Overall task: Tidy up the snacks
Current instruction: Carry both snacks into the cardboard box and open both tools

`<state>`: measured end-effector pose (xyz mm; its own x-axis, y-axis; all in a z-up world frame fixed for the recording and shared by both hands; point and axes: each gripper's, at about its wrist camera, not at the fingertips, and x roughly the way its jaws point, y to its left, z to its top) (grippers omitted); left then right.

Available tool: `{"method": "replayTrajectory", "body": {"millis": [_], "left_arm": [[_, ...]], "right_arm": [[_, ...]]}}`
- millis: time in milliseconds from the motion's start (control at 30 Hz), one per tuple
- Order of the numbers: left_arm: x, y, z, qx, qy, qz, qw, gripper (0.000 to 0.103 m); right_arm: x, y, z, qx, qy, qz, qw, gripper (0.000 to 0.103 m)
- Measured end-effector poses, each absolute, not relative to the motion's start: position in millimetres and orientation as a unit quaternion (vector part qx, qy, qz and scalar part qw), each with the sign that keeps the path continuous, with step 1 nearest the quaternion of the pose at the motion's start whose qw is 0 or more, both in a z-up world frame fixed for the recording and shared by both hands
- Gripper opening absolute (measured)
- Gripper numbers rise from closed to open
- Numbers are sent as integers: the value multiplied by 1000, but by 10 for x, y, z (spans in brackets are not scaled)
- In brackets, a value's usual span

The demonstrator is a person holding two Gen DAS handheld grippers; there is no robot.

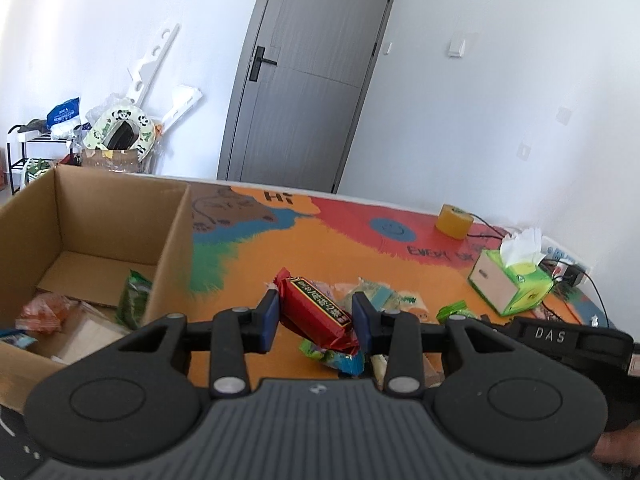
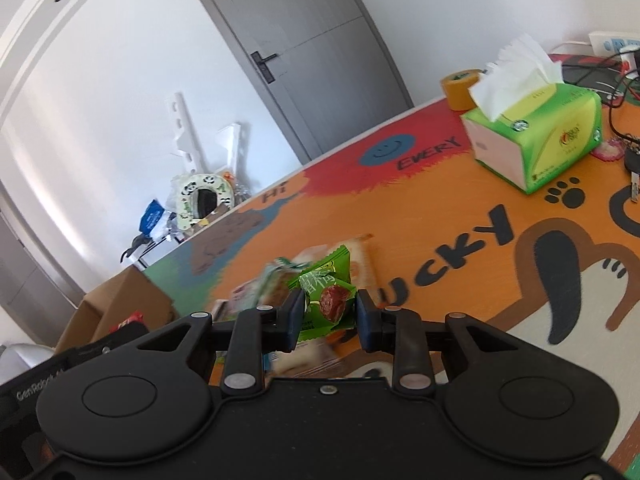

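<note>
Gripping a red snack bar crosswise at lower centre, the left gripper holds it above the loose snack pile, likely bound for the cardboard box at left. The right gripper pinches a green packet, lower centre, over the colourful table.

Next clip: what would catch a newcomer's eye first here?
Probably the snacks in grip: the left hand-held gripper pinches a red bar, and the right hand-held gripper clamps a green packet, both above the snack pile. Next comes the bright cartoon mat, with a cardboard box at its left and a green tissue box far right.
</note>
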<state>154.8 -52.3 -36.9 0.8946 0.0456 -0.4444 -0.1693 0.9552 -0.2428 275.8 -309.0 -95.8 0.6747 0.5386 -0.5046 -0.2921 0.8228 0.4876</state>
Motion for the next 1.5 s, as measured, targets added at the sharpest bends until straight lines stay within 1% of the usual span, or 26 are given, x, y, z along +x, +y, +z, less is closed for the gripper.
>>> {"method": "replayTrajectory", "body": {"millis": [600, 1500], "left_arm": [[1143, -115, -84, -148, 177, 90, 969, 38], [892, 675, -133, -190, 173, 154, 954, 38]], "right_arm": [[2469, -2609, -640, 166, 305, 288, 893, 29], [2264, -1747, -431, 131, 299, 353, 876, 29]]}}
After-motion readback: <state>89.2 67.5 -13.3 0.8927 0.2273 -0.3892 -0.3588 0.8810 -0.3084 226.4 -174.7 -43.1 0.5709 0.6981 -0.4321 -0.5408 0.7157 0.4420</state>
